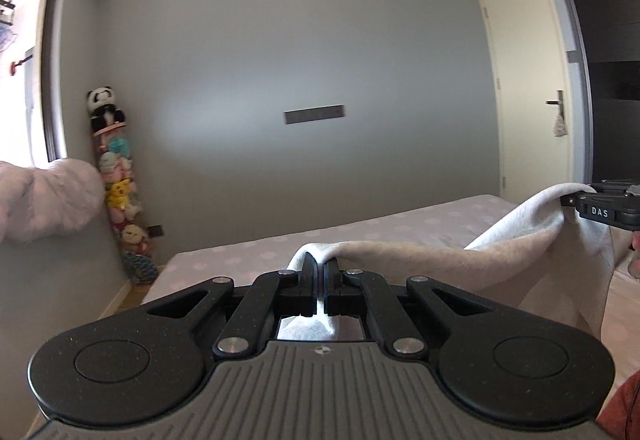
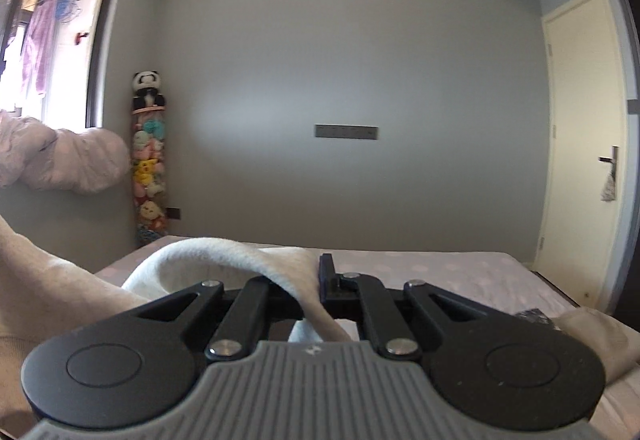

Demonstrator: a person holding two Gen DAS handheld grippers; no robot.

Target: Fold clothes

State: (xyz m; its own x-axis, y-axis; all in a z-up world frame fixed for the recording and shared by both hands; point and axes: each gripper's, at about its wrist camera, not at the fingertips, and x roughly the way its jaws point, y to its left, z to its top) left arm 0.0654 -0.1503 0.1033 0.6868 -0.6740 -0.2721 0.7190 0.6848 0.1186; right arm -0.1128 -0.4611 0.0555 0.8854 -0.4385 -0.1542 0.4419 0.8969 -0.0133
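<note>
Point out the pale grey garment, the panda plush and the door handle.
pale grey knit garment (image 1: 420,260), left wrist view, stretched middle span
black-and-white panda plush (image 2: 147,80), right wrist view, face
dark metal door handle (image 2: 609,159), right wrist view, lever

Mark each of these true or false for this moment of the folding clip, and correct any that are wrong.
1. Both grippers pinch the same pale grey garment. True: the left gripper and the right gripper each clamp a part of it.
2. The garment lies flat on the bed. False: it hangs lifted between the grippers above the bed.
3. A panda plush tops the column of soft toys in the corner. True.
4. The cream door stands wide open. False: it is closed, with something hanging from its handle.
5. The bed sheet is plain white. False: it is pale lilac with faint dots.
</note>
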